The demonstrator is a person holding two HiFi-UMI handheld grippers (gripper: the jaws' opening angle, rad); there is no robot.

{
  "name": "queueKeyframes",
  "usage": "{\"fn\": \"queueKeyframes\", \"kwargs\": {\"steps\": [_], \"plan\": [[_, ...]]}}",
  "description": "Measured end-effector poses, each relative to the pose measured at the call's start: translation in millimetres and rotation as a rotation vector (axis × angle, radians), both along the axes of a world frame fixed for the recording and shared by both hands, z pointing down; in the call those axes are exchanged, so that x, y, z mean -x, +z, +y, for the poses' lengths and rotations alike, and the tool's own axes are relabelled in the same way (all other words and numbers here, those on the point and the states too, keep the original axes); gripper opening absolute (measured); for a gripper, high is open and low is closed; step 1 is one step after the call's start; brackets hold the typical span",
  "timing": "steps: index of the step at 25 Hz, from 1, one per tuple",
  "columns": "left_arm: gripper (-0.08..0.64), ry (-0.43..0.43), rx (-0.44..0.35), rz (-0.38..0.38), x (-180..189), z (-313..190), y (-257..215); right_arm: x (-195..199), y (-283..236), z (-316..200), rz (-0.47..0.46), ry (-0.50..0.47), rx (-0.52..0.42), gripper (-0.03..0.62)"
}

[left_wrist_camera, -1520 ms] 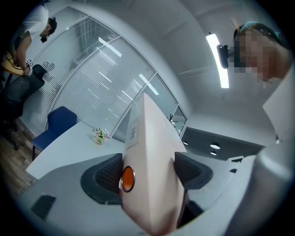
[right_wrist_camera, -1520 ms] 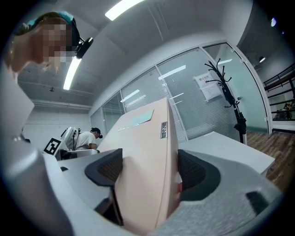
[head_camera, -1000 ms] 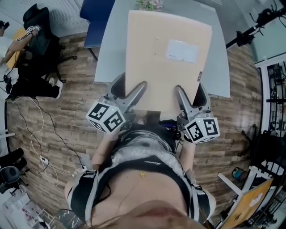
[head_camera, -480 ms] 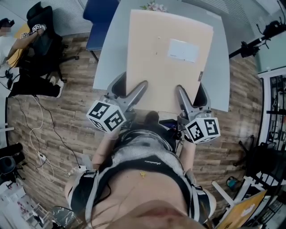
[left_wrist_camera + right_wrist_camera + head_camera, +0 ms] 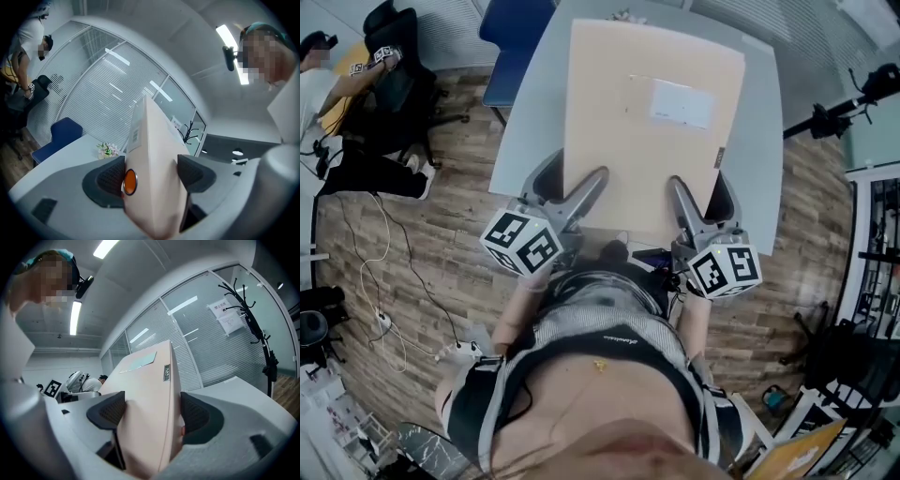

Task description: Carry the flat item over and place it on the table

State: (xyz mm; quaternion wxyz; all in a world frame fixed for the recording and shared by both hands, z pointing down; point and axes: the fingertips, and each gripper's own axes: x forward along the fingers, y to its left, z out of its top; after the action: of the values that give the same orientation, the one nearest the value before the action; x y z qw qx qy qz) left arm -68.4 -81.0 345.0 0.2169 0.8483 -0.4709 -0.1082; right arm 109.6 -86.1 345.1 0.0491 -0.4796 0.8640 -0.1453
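A flat tan cardboard box (image 5: 647, 150) with a white label (image 5: 681, 101) is held by its near edge over the pale grey table (image 5: 525, 122). My left gripper (image 5: 570, 183) is shut on the box's near left part, one jaw above it and one below. My right gripper (image 5: 701, 192) is shut on the near right part the same way. In the left gripper view the box (image 5: 154, 154) fills the gap between the pads of the left gripper (image 5: 150, 176). In the right gripper view the box (image 5: 145, 390) is pinched by the right gripper (image 5: 152, 416). Whether the box touches the table is unclear.
A small bunch of flowers (image 5: 107, 150) stands at the table's far edge. A blue chair (image 5: 511, 37) is behind the table's left corner. A person sits by a black chair (image 5: 394, 75) at far left. Cables (image 5: 375, 281) lie on the wood floor. A black stand (image 5: 834, 112) is at right.
The table and floor have slid a little toward me under the box. Both grippers keep the same hold on the box.
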Motion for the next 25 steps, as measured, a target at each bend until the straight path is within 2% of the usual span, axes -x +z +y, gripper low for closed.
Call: {"fn": "queueKeyframes", "kwargs": {"steps": [11,25], "plan": [[0.344,-0.076,-0.012,-0.005,-21,-44,4,-23,2,-52,-0.005,-0.045,-0.008,0.353],[0.339,-0.043,0.034,-0.034,-29,-85,18,-31,16,-84,-0.002,0.011,0.039,0.344]]}}
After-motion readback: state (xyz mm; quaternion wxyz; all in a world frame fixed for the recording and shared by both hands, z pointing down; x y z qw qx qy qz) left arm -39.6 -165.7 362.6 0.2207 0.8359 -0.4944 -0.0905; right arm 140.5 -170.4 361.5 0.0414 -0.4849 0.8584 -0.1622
